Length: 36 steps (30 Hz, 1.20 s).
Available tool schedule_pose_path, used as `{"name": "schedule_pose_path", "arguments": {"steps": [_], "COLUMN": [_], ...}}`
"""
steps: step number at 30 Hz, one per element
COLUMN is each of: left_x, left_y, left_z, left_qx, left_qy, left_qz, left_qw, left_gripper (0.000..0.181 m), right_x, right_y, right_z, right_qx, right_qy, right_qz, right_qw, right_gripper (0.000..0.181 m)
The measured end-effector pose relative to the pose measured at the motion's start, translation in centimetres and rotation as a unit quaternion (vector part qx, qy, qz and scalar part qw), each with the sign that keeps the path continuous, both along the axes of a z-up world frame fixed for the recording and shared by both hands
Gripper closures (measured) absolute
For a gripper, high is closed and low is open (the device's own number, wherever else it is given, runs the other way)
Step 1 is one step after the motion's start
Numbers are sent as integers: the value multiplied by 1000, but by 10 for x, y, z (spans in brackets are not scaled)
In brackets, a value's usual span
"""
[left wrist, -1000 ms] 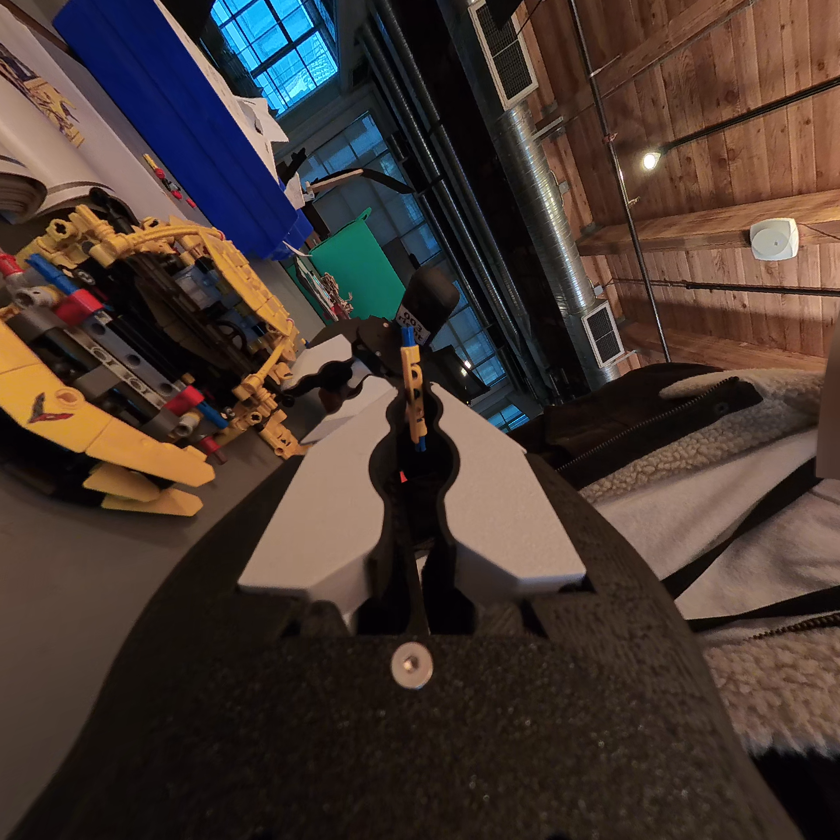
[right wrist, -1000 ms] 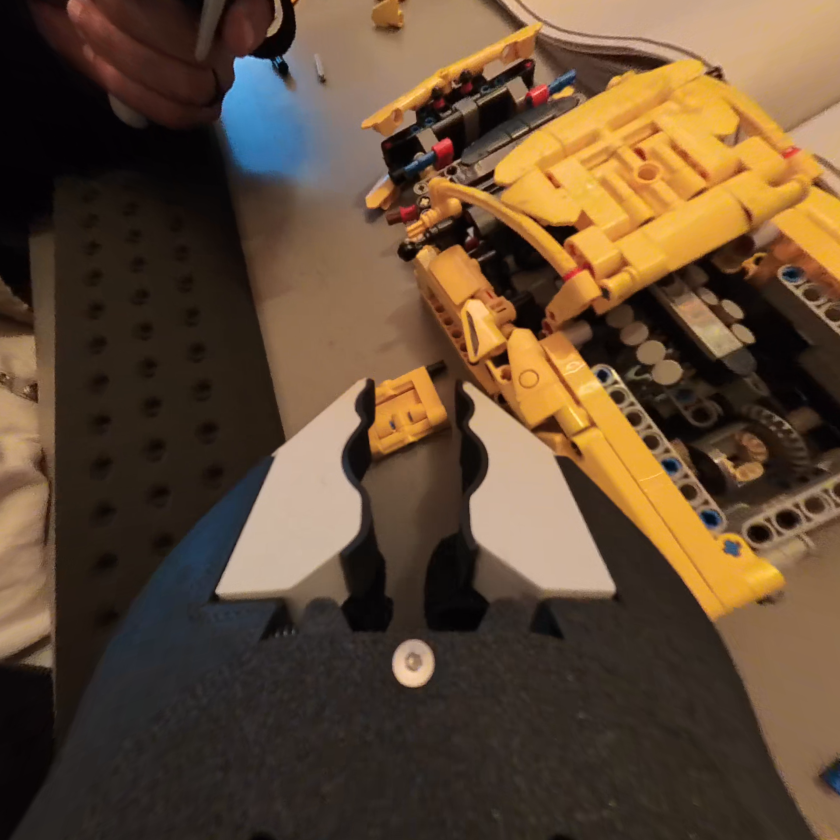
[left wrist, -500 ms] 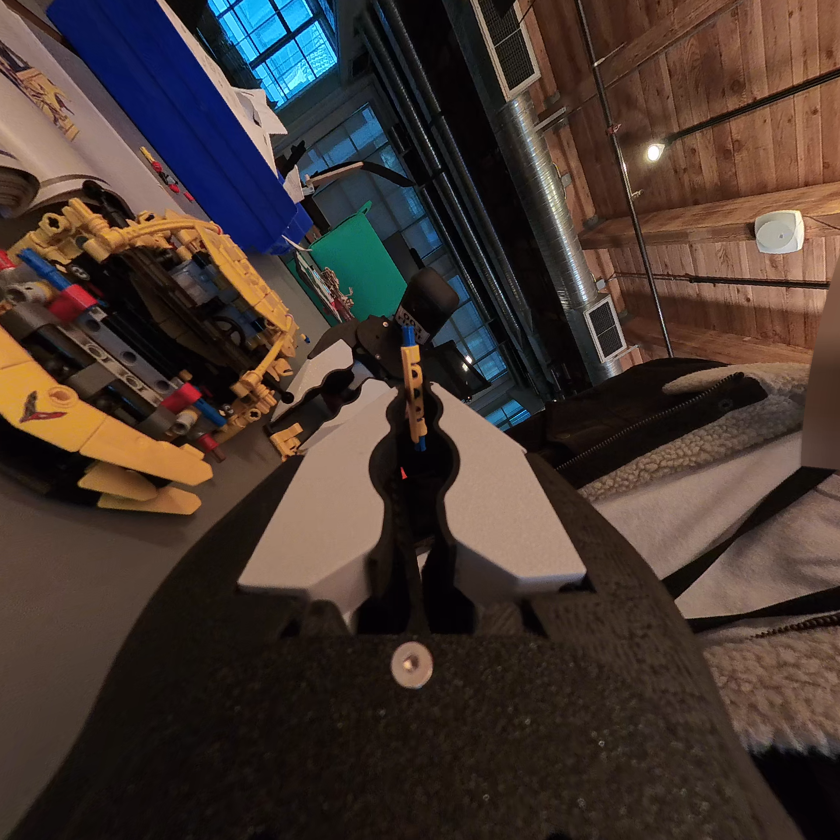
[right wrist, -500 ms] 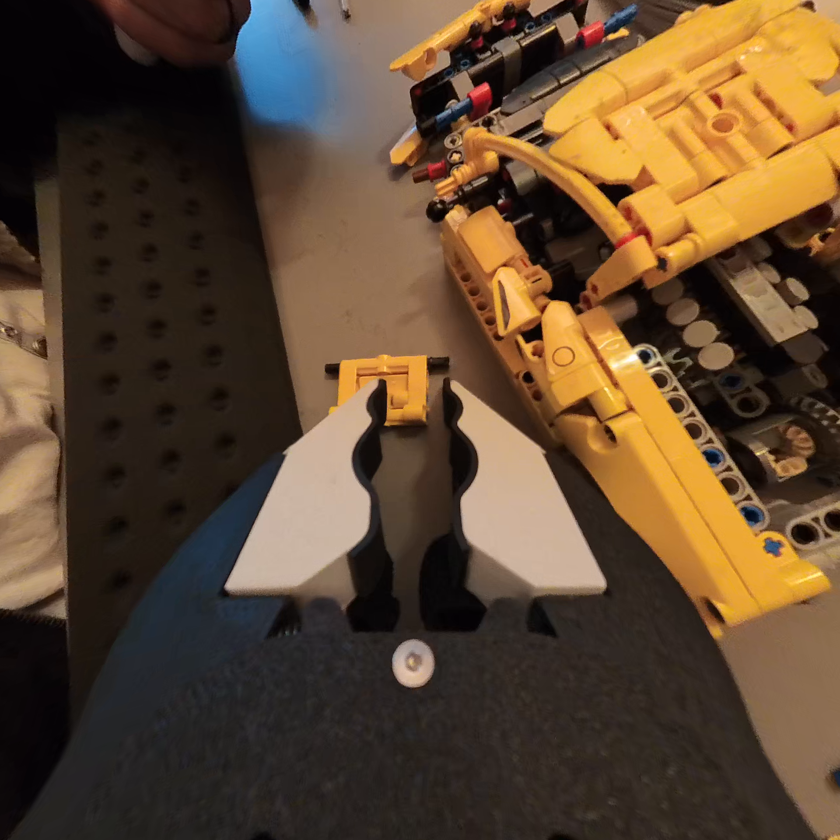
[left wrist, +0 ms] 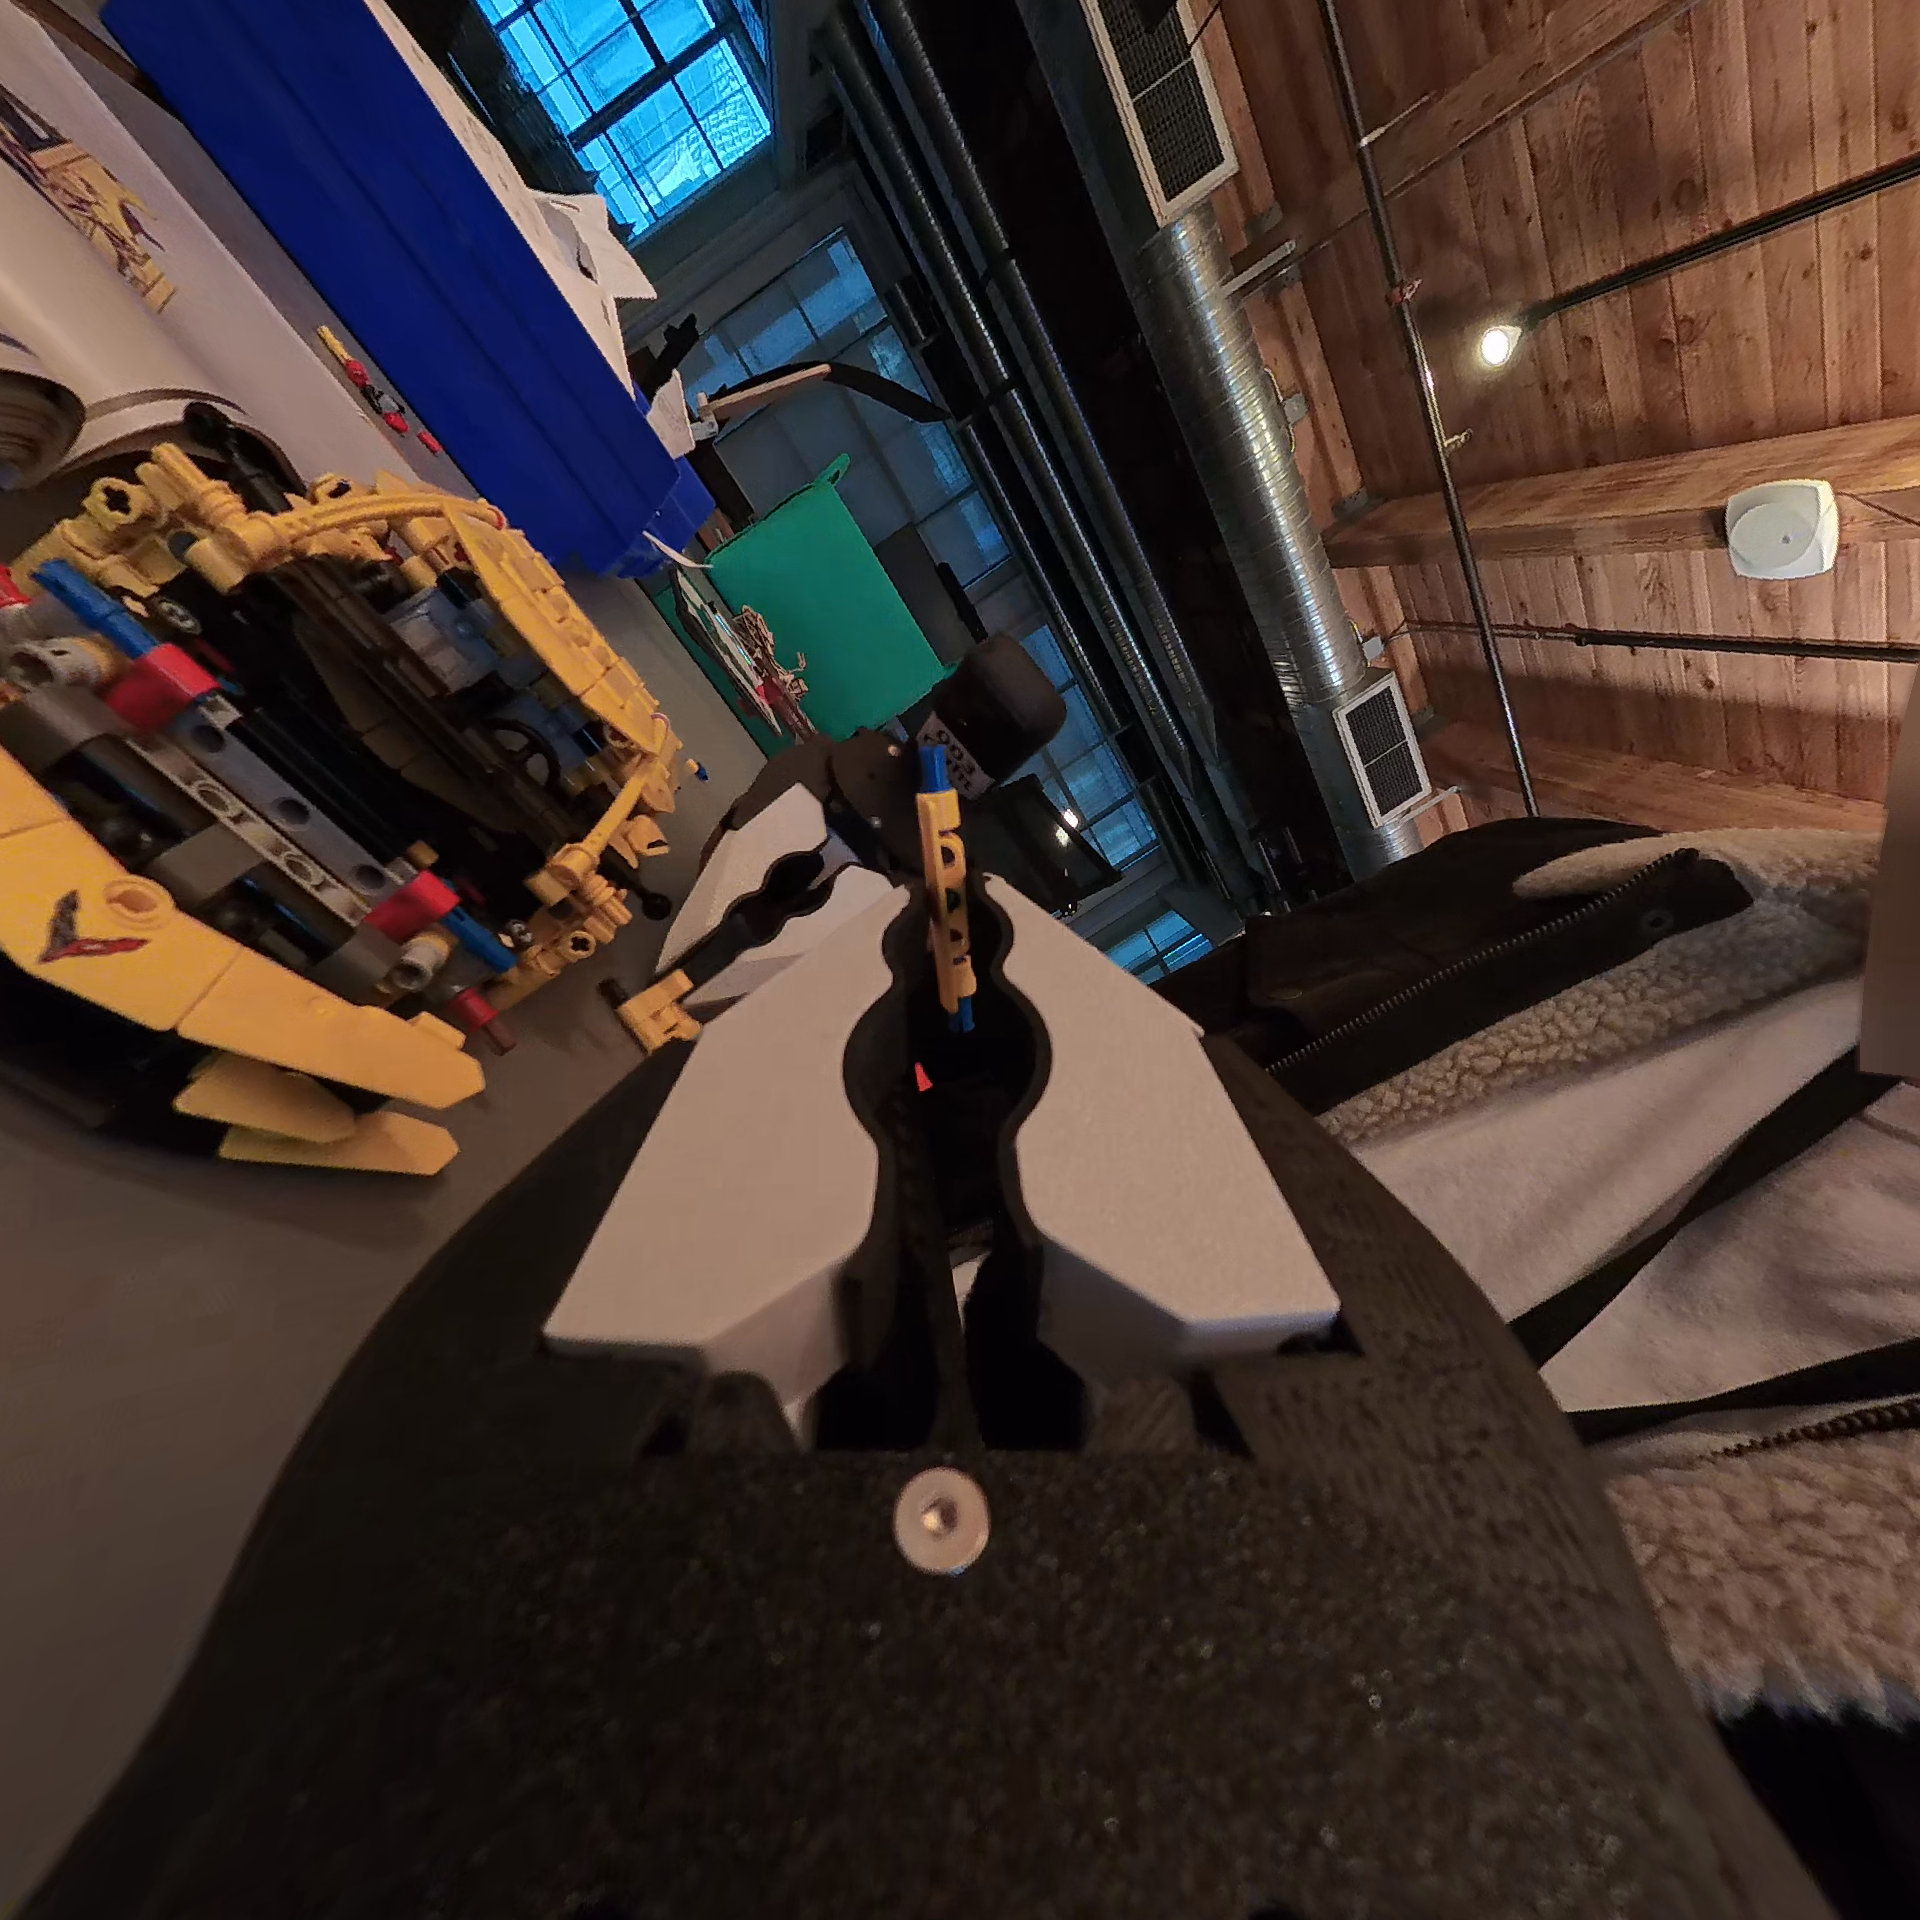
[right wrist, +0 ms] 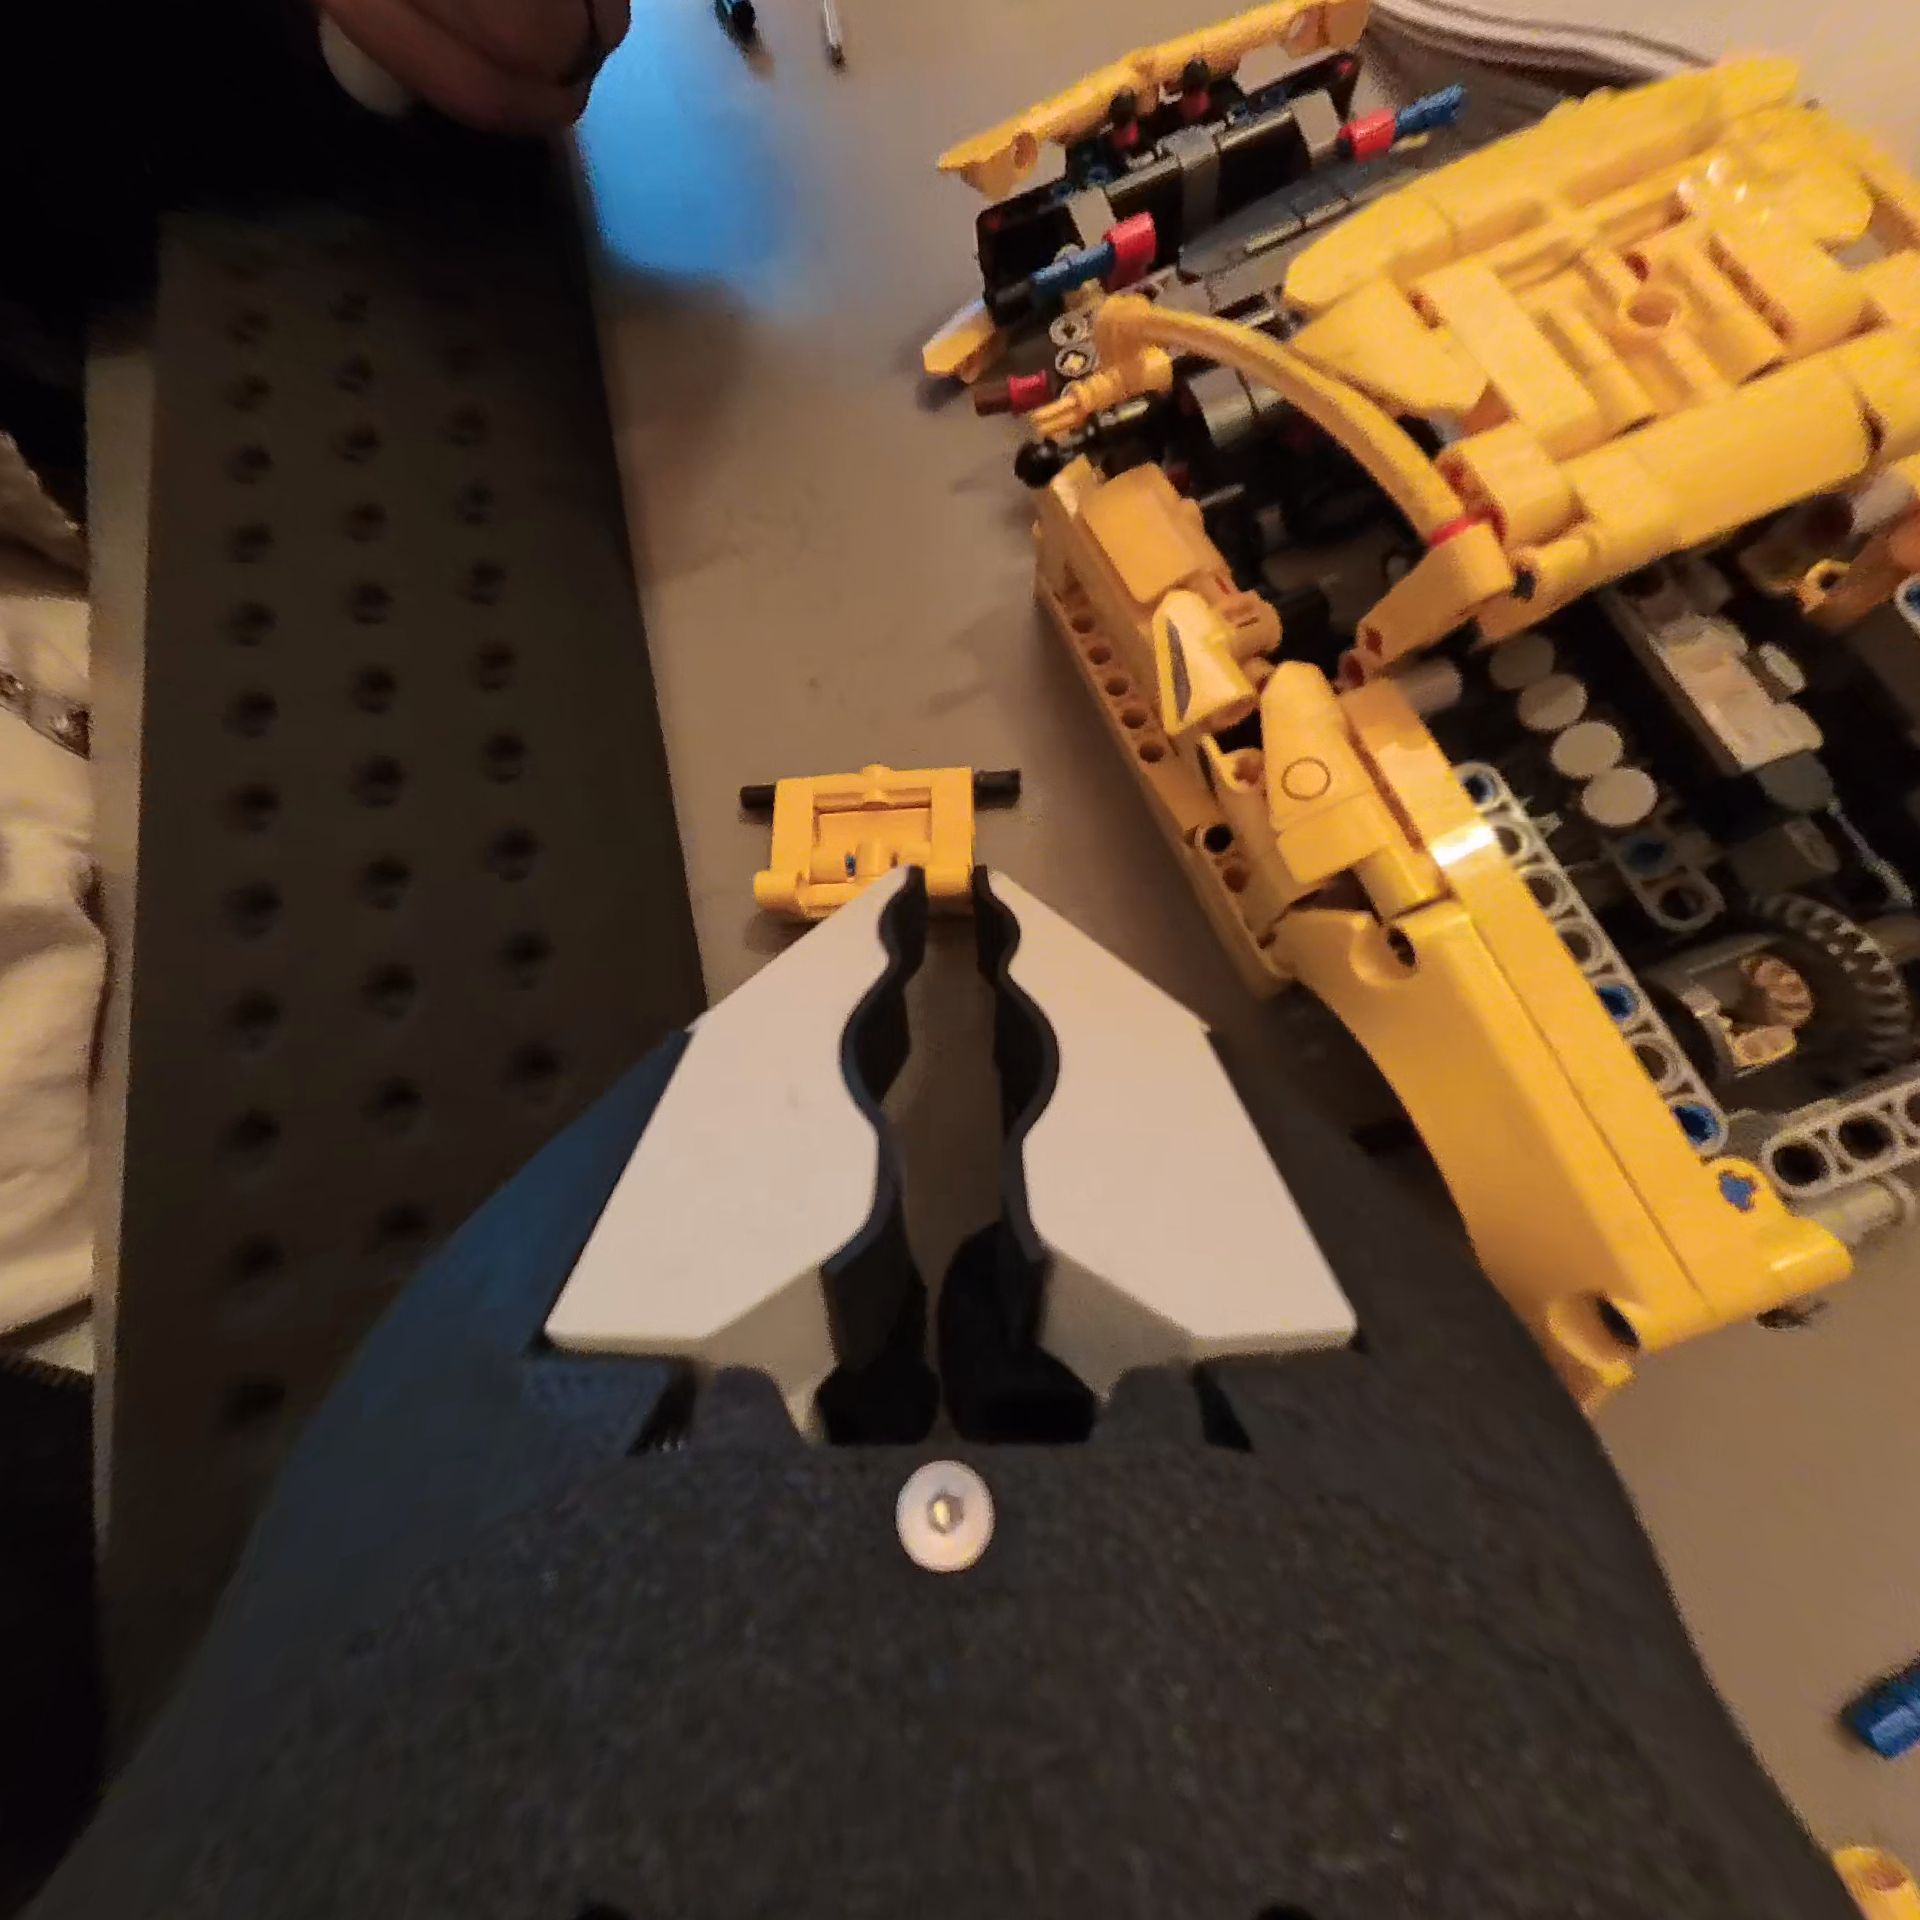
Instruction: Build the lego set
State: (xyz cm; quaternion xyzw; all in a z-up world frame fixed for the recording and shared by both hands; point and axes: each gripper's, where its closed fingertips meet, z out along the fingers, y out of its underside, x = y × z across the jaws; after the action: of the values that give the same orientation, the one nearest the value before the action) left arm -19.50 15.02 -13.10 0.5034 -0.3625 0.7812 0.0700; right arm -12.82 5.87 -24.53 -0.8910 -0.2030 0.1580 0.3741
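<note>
Currently, per item:

Left gripper (left wrist: 951, 925): centre of the left wrist view, raised off the table and tilted toward the ceiling; jaws drawn together and clamped on a thin yellow beam (left wrist: 945, 883).
Yellow beam: stands edge-on between the fingertips, with a blue pin at its top end and another at its lower end; its lower part sinks into the dark gap between the fingers, where a small red spot cannot be identified.
Right gripper (right wrist: 945, 883): centre of the right wrist view, jaws narrowly apart, tips at the near edge of a small yellow sub-assembly (right wrist: 878, 836); whether they grip it cannot be told.
Small yellow sub-assembly: lies flat on the grey table (right wrist: 831, 582), centre of frame, a black axle protruding from both sides; its near edge is hidden behind the fingertips.
Yellow car model (right wrist: 1455, 644): right half of the right wrist view, beside the sub-assembly but apart from it; cut off at the right edge, slightly blurred.
Perforated dark board (right wrist: 364, 727): left side, lower part covered by the gripper body.
Hand (right wrist: 468, 52): upper left, cropped by the frame.
Blue piece (right wrist: 1886, 1735): lower right edge, blurred and cut off.
</note>
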Motion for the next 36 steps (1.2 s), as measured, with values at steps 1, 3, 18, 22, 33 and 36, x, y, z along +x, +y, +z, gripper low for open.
{"name": "schedule_pose_path", "arguments": {"steps": [1, 3, 18, 22, 33, 36], "left_x": [0, 0, 0, 1, 2, 3], "left_y": [0, 0, 0, 0, 0, -1], "left_z": [0, 0, 0, -1, -3, -4], "left_qx": [0, 0, -1, -1, 3, 11], "left_qy": [0, 0, 1, 3, 6, 8], "left_qz": [1, 1, -1, 0, 5, 5], "left_qw": [1000, 1000, 1000, 1000, 1000, 1000], "left_gripper": [175, 175, 175, 175, 175, 174], "right_x": [-1, 1, -9, -11, -20, -19], "right_y": [2, 5, 2, 11, 18, 18], "right_z": [2, 2, 0, -7, -7, -7], "right_qx": [2, -7, 49, 43, 46, 44], "right_qy": [-2, -12, -23, -60, -64, -65], "right_qz": [2, -3, 42, 34, 22, 16], "right_qw": [1000, 1000, 998, 997, 997, 997], "right_gripper": [174, 174, 121, 125, 135, 138]}}
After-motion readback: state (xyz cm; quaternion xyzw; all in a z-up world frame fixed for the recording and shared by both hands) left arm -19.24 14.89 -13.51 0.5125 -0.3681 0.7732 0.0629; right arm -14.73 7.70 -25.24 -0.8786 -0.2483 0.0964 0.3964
